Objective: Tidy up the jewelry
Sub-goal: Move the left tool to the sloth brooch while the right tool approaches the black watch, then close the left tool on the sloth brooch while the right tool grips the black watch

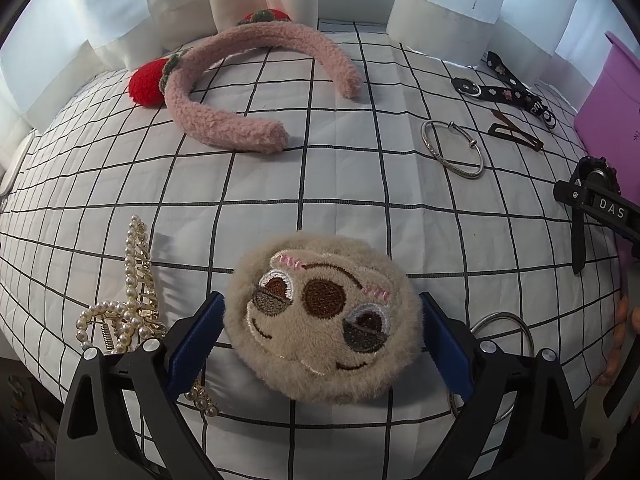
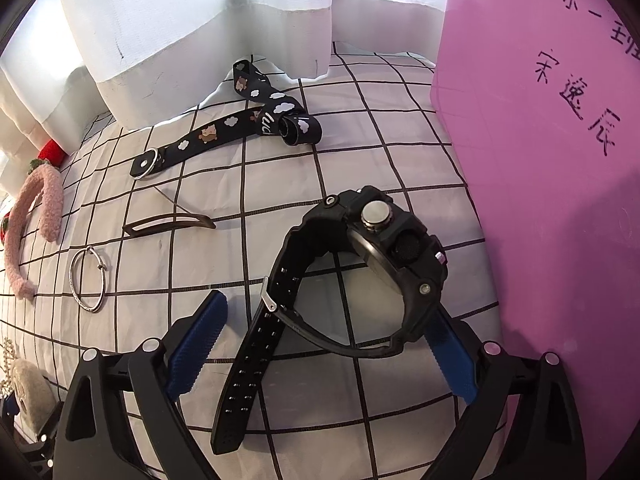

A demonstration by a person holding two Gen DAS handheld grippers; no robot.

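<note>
Grippers first, since they sit lowest in both frames. Our left gripper (image 1: 320, 340) has its jaws spread wide around the plush face (image 1: 322, 316), blue pads at either flank; we can't tell if they're touching the fur yet, so we'd call it open and lining up for a pinch. Pearl clip (image 1: 128, 304) lies lower left, a ring (image 1: 506, 356) peeks out lower right.

Our right gripper (image 2: 328, 344) is also wide open, straddling the watch (image 2: 360, 272). It's lying on its side, buckled into a loop, with the case toward the right pad and the loose strap tail running down to the lower middle, so its long axis is roughly upper right to lower left.

Further up: bangle (image 2: 88, 280) at left, hair clip (image 2: 168, 222) above it, then the lanyard (image 2: 224, 132) near the curtain (image 2: 200, 32). Pink headband (image 1: 256, 80) curves across the upper left of the left view. Purple box (image 2: 540, 160) fills the right edge, probably where stuff goes.
</note>
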